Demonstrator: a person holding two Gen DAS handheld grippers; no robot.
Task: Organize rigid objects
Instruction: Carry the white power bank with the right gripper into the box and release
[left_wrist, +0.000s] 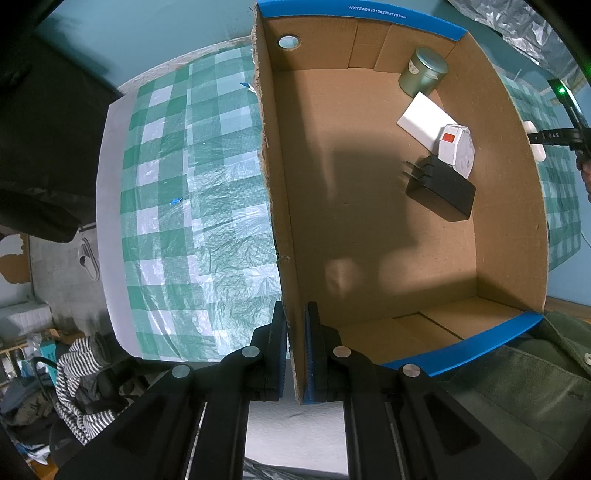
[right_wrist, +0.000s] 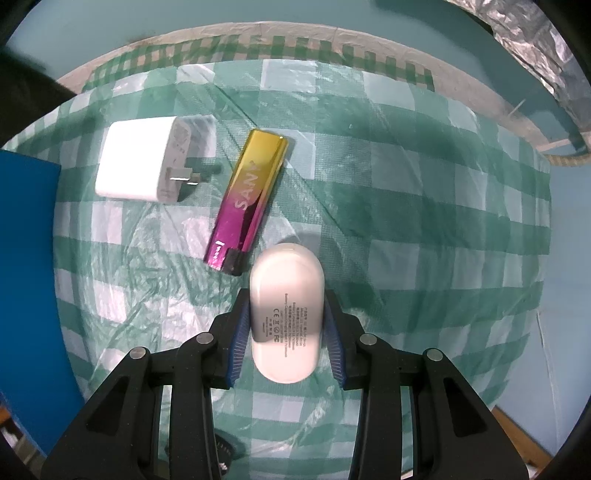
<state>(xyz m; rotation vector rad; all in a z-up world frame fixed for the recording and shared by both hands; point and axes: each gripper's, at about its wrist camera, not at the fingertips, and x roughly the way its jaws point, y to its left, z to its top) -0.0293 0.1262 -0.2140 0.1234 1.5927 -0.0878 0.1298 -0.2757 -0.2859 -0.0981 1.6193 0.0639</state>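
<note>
A surface (right_wrist: 424, 192) covered in crinkled green-and-white checked plastic fills both views. The left gripper (left_wrist: 295, 347) points down, its jaws pinched on the wall of an open cardboard box (left_wrist: 280, 221); ahead of it inside lie a black charger (left_wrist: 441, 190), a white box (left_wrist: 424, 120) and a green tin (left_wrist: 423, 72). The right gripper (right_wrist: 286, 325) clamps a white oval case (right_wrist: 286, 314). Ahead and left of it lie a pink-gold lighter (right_wrist: 247, 201) and a white plug adapter (right_wrist: 138, 166).

Checked tablecloth (right_wrist: 424, 177) carries box (left_wrist: 509, 192), charger (right_wrist: 136, 166), lighter (right_wrist: 247, 199), capsule case (right_wrist: 286, 310).
</note>
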